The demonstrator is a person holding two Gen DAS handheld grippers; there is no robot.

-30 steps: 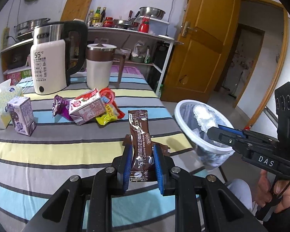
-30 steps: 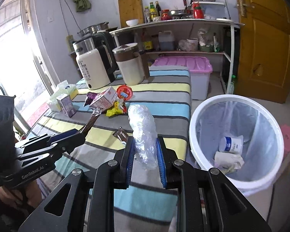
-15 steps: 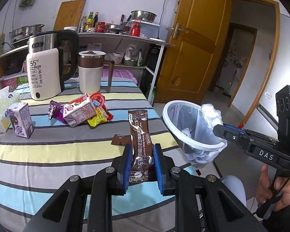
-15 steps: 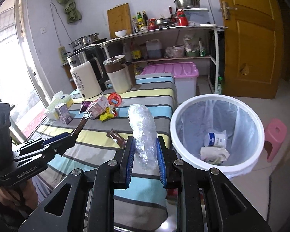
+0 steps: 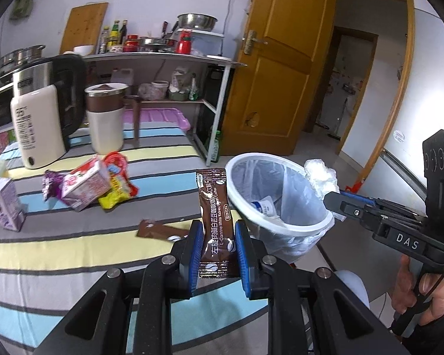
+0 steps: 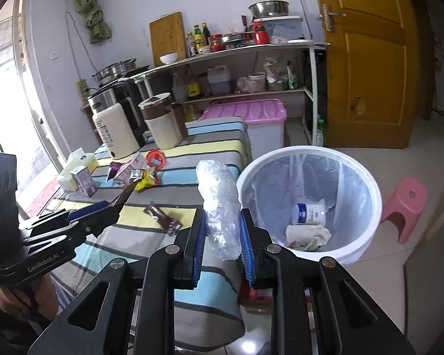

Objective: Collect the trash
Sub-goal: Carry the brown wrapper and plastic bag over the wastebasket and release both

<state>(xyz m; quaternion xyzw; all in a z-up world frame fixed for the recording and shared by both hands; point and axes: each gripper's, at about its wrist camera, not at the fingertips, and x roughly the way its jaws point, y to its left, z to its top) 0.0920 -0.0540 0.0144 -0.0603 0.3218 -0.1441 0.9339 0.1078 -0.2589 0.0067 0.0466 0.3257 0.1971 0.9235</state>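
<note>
My left gripper point(image 5: 217, 253) is shut on a brown coffee sachet point(image 5: 214, 207) and holds it upright above the table's right edge, beside the white trash bin point(image 5: 281, 224). My right gripper point(image 6: 222, 242) is shut on a crumpled clear plastic wrap point(image 6: 220, 204), just left of the bin point(image 6: 364, 236). The wrap also shows in the left wrist view point(image 5: 321, 177) at the bin's far rim. The bin holds a white cup point(image 6: 309, 213) and crumpled paper. Another brown sachet point(image 6: 162, 219) lies on the striped table point(image 6: 151, 236).
On the table lie a pink carton point(image 5: 85, 188), yellow wrapper point(image 5: 115, 196), purple wrapper point(image 5: 50, 183), purple carton point(image 5: 4, 204), a kettle point(image 5: 41, 118) and a jug point(image 5: 105, 118). A pink stool point(image 6: 405, 207) stands right of the bin. A pink-lidded box point(image 6: 251, 121) sits behind the table.
Both grippers have moved back from the table and toward the bin with their loads held. The bin now sits closer to both grippers.
</note>
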